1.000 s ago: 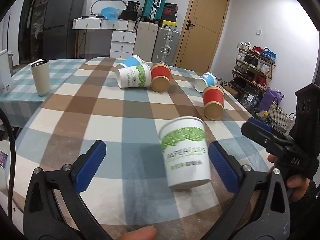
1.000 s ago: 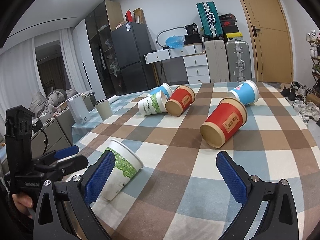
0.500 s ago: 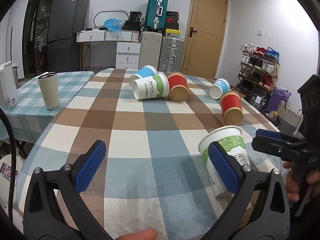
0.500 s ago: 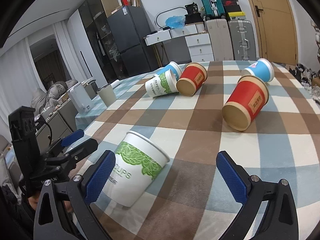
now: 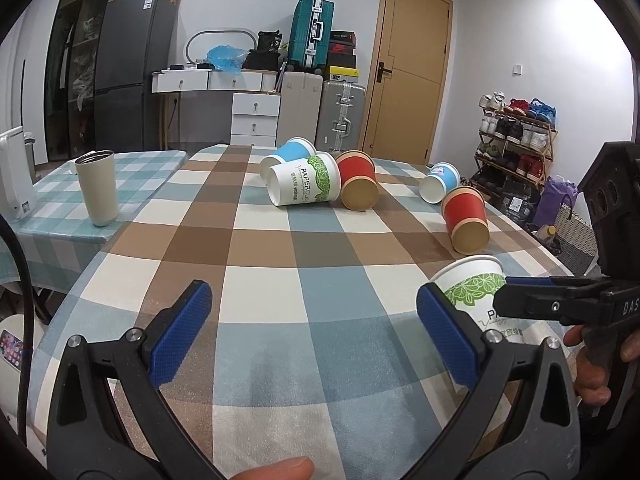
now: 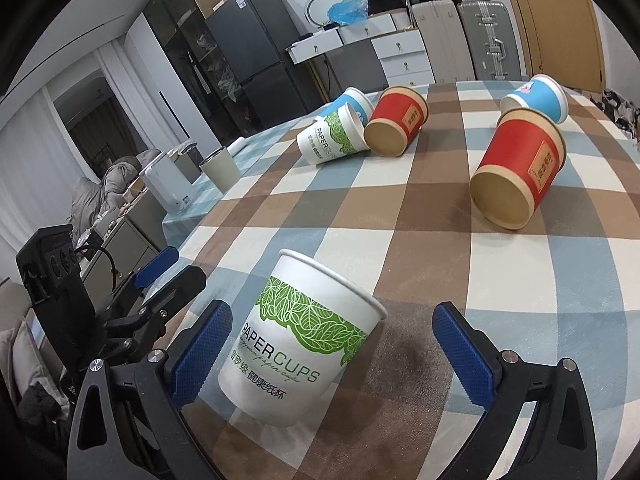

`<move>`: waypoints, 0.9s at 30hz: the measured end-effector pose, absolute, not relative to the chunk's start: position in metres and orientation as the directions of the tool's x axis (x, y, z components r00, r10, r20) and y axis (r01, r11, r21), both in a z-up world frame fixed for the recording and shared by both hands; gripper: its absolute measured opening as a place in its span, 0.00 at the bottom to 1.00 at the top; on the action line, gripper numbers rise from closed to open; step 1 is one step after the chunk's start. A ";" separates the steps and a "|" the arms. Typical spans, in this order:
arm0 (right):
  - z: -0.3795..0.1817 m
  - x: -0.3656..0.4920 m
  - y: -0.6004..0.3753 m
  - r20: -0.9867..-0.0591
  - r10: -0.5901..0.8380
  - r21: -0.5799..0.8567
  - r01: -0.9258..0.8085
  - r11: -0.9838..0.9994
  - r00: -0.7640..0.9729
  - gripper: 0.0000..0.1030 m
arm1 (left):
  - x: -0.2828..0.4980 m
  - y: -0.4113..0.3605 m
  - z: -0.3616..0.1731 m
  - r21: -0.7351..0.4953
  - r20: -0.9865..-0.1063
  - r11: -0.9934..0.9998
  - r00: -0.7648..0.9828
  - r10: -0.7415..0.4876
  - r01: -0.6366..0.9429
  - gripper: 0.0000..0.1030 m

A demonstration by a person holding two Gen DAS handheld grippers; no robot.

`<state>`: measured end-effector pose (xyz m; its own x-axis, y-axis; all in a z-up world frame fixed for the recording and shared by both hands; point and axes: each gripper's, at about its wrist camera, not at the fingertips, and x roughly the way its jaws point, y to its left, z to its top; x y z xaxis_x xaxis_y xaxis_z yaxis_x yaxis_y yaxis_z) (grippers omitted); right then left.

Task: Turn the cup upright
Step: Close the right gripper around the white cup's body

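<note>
A white paper cup with green leaves point(image 6: 298, 344) stands upright on the checked tablecloth point(image 6: 420, 216), between the open jaws of my right gripper point(image 6: 334, 354), nearer the left finger and touching neither. In the left wrist view the same cup point(image 5: 478, 296) sits at the right, partly behind my left gripper's right finger and the right gripper's fingers. My left gripper point(image 5: 314, 338) is open and empty, over bare cloth left of the cup. Several other cups lie on their sides: a red one point(image 6: 520, 178), a blue one point(image 6: 538, 98), and a white, red and blue cluster point(image 6: 340, 136).
A beige tumbler point(image 5: 98, 188) and a white appliance point(image 5: 14, 176) stand on the side table at the left. The table's right edge is close behind the cup, with a shoe rack point(image 5: 516, 140) beyond. Suitcases and drawers line the far wall.
The green-leaf cup has gone from tilted, lying toward the left gripper, to standing upright. The left gripper has swung left away from it; the right gripper has closed in around it.
</note>
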<state>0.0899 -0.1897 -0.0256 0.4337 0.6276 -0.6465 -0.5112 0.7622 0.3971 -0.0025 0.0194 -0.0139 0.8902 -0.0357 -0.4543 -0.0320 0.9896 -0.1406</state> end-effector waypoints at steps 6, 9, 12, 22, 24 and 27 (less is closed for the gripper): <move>-0.029 0.098 -0.187 -0.668 0.646 0.452 -0.488 0.747 0.371 0.98 | -0.001 0.018 -0.015 -0.137 -0.452 0.990 0.891 -0.035 -0.031 0.99; -0.033 0.106 -0.184 -0.684 0.654 0.484 -0.468 0.739 0.324 0.94 | -0.001 0.016 -0.016 -0.126 -0.451 0.992 0.892 -0.031 -0.029 0.99; -0.038 0.113 -0.180 -0.695 0.671 0.530 -0.448 0.720 0.257 0.86 | -0.001 0.016 -0.016 -0.119 -0.449 0.993 0.893 -0.030 -0.027 0.99; -0.037 0.118 -0.174 -0.684 0.705 0.576 -0.454 0.680 0.187 0.68 | -0.002 0.016 -0.016 -0.120 -0.449 0.992 0.893 -0.030 -0.026 0.99; -0.035 0.117 -0.174 -0.684 0.703 0.569 -0.462 0.680 0.193 0.67 | -0.002 0.016 -0.016 -0.119 -0.449 0.992 0.893 -0.030 -0.027 0.99; -0.029 0.114 -0.174 -0.680 0.698 0.546 -0.482 0.685 0.223 0.66 | -0.002 0.016 -0.017 -0.120 -0.449 0.992 0.893 -0.030 -0.027 0.99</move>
<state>0.1138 -0.1744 -0.0291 0.2225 0.6982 -0.6804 -0.4821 0.6854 0.5457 -0.0019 0.0159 -0.0166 0.8930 -0.0301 -0.4490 -0.0269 0.9924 -0.1200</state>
